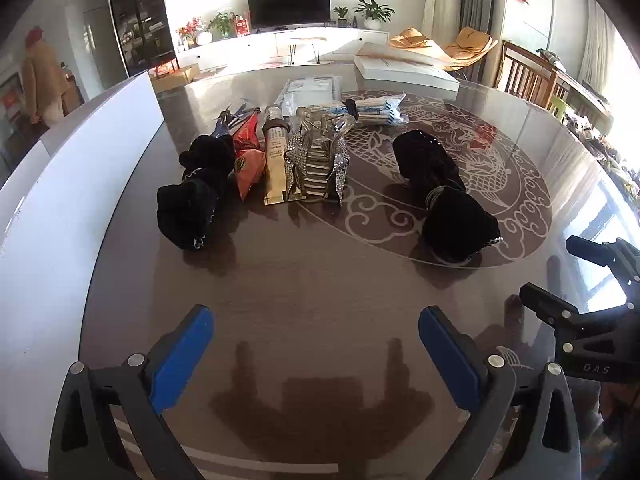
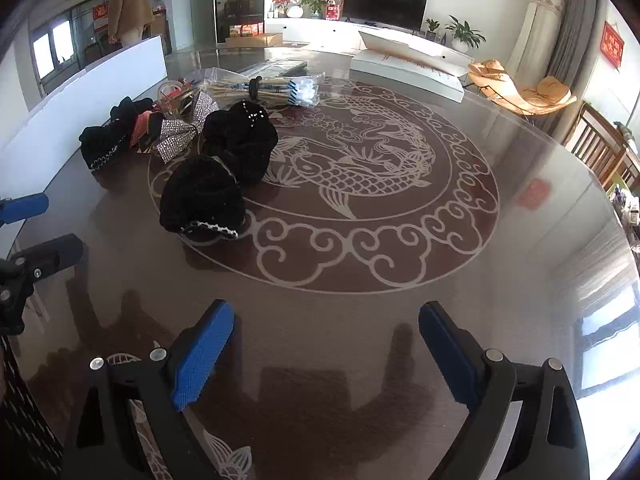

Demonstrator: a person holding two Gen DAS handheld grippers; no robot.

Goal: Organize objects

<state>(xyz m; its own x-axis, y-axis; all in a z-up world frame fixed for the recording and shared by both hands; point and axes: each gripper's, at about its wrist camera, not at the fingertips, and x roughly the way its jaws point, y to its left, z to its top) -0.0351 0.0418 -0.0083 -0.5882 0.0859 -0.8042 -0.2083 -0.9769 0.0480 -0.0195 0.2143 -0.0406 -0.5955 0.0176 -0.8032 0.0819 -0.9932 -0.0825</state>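
Lying apart: black scrunchie pair (image 1: 444, 196) | rhinestone bow clip (image 1: 316, 164) | table (image 1: 304, 280)

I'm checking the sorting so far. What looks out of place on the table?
One black scrunchie lies alone on the fish pattern, apart from the row holding the other black scrunchie, the tube and the sparkly clip.

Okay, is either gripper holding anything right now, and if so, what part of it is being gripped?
Nothing is held. The left gripper and the right gripper are both open above bare table, with no object between their fingers.
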